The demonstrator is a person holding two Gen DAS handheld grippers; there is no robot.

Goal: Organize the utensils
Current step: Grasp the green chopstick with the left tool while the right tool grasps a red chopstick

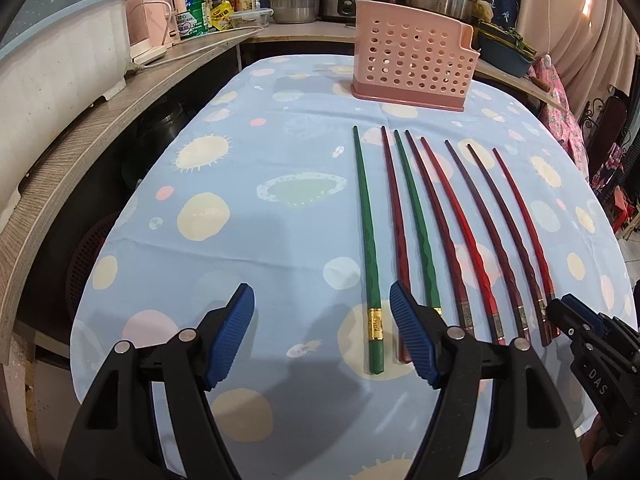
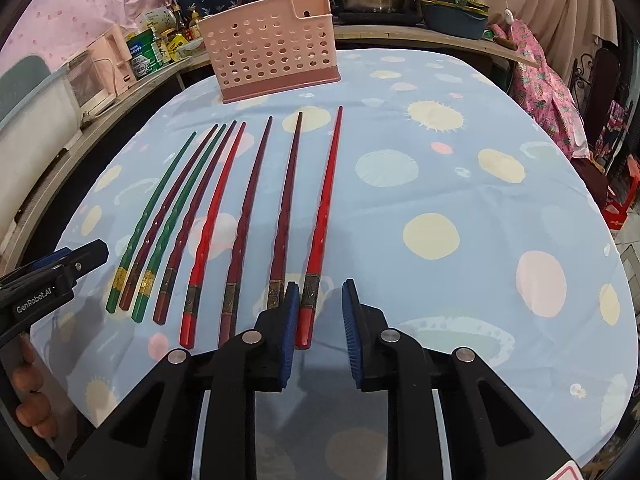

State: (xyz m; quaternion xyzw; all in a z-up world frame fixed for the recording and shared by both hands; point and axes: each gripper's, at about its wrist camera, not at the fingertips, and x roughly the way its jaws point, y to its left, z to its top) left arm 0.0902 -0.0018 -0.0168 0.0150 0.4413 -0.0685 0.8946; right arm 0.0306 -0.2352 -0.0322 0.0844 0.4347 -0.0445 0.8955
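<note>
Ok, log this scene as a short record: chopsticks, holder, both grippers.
chopsticks: eight lying side by side on the tablecloth, two green, e.g. leftmost green chopstick, six red or dark red, e.g. rightmost red chopstick
holder: pink perforated basket, upright beyond the tips, no chopsticks seen in it
left gripper: open, holding nothing
right gripper: open, holding nothing

Wooden counter (image 1: 100, 116) beside planet-print tablecloth (image 1: 248, 240).

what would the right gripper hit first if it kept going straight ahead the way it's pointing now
Probably the bright red chopstick: its thick end already lies between the open fingers of the right gripper. The gripper's height above the tablecloth is unclear; passing over it, the way looks free far down the table.
</note>
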